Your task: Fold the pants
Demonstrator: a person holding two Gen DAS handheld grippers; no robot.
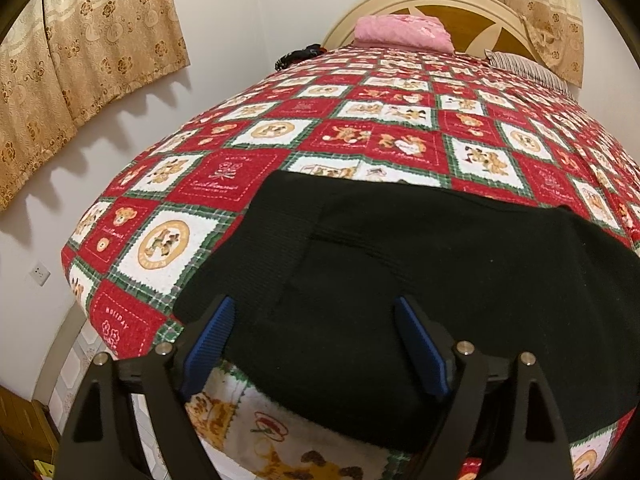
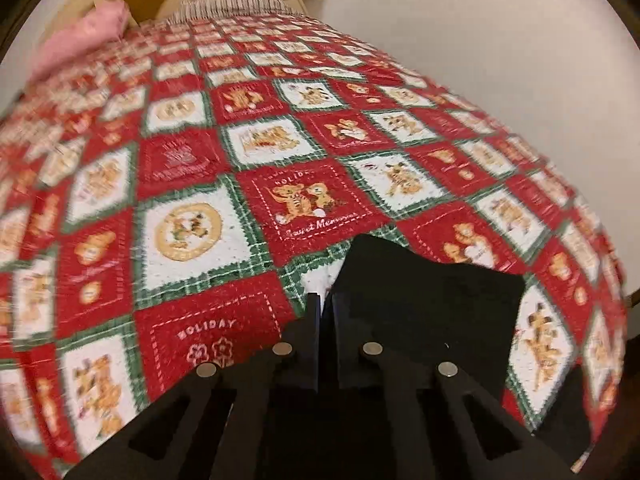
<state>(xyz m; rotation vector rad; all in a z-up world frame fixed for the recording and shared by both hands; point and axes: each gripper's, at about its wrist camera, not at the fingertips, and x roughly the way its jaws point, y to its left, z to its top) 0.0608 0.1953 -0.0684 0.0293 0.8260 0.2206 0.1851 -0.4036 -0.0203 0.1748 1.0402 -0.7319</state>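
Note:
Black pants [image 1: 400, 280] lie flat on a red, white and green patchwork bedspread [image 1: 360, 120]. In the left wrist view my left gripper [image 1: 316, 312] is open, its blue-padded fingers [image 1: 212, 340] spread just above the near part of the pants, holding nothing. In the right wrist view my right gripper [image 2: 326, 300] is shut on an edge of the black pants [image 2: 420, 292], and the cloth rises in a peak from the fingers over the bedspread [image 2: 200, 232]. The view is blurred by motion.
A pink folded cloth [image 1: 400, 32] and a striped pillow [image 1: 528, 68] lie at the headboard [image 1: 452, 4]. Curtains [image 1: 80, 40] hang on the left wall. The bed's left edge drops to a tiled floor [image 1: 76, 364]. A white wall [image 2: 500, 60] stands beyond the bed's right side.

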